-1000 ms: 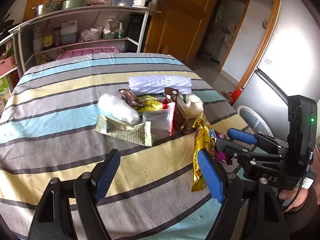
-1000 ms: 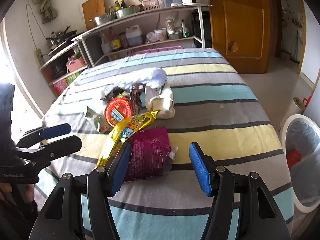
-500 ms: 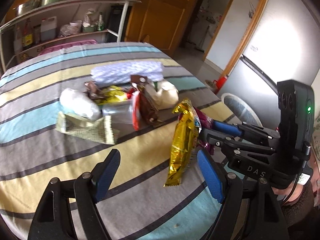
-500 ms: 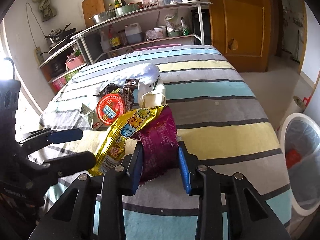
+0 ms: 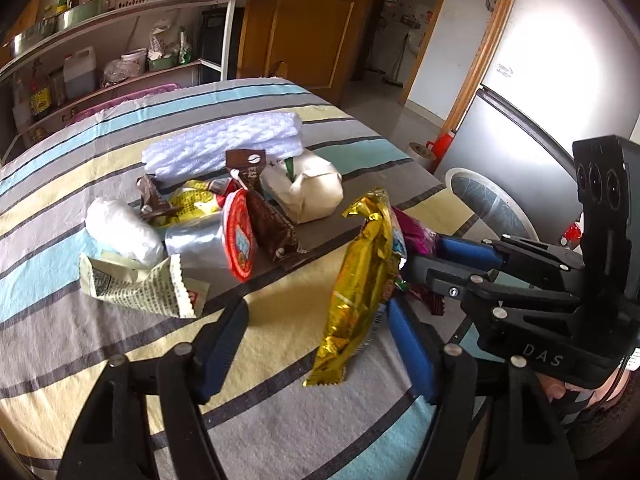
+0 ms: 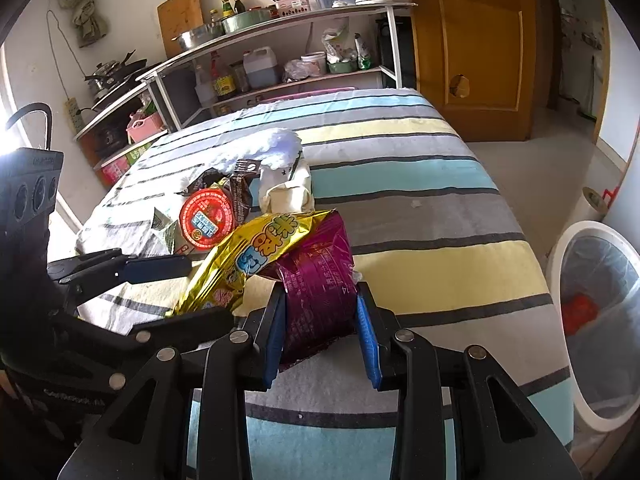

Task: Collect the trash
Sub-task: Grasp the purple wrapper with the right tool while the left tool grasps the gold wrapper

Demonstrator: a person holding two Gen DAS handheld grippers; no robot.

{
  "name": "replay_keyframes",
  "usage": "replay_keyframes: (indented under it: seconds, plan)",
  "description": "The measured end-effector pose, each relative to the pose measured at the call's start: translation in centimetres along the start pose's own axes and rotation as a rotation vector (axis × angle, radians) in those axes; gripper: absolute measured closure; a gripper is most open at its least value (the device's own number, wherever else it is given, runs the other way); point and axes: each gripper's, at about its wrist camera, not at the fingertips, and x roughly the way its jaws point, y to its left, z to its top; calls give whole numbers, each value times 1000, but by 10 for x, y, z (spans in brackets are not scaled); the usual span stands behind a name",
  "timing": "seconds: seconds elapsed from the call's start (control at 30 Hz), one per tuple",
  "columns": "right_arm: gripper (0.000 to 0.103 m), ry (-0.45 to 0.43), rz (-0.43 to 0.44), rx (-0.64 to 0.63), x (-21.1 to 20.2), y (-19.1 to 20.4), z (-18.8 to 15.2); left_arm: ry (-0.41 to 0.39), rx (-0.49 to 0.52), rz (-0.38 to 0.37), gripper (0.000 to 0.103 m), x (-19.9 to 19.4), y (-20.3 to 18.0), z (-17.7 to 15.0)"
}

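The right claw point(image 6: 320, 330) is clamped on the magenta wrapper point(image 6: 316, 280), its blue pads pressing the crumpled foil from both sides, and the gold snack bag point(image 6: 248, 256) rides along with it, draped over the wrapper's top and hanging off toward nine o'clock. In the left wrist view that gold bag point(image 5: 360, 280) dangles upright between the pads of the left claw point(image 5: 316, 344), which have just been closing but still stand apart, neither pad visibly pressing the foil. The step in hand looks like securing the loose gold bag so both pieces can travel together. To do it well, the left claw should close squarely on the bag's lower half, where the foil hangs flat, rather than nipping its sealed bottom edge, which could slip free. The right claw should hold steady while this happens, since any pull may slide the bag off the wrapper. The white bin point(image 6: 592, 320) with its clear liner stands on the floor off the striped surface point(image 6: 440, 208), at about three o'clock in the right wrist view; it seems the natural drop point. The remaining pile, including the red-lidded cup point(image 5: 240, 236), the printed paper wrapper point(image 5: 140, 288) and the cream pouch point(image 5: 308, 192), lies near twelve o'clock of the left claw and waits its turn.
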Motion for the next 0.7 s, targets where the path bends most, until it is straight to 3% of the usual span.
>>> replay_keyframes:
  seconds: [0.2,0.23,0.43,0.7]
  plan:
    - [69,0,6,5,0,-2,0,9,33,-6,55,3,-8,3]
    - [69,1,6,6,0,-2,0,10,35,-4,64,3,-8,3]
    - [69,-2,8,15,-1,-6,0,13,32,1,85,4,-7,4]
    - [69,-5,8,21,-1,-8,-2,-9,7,13,89,1,-2,4]
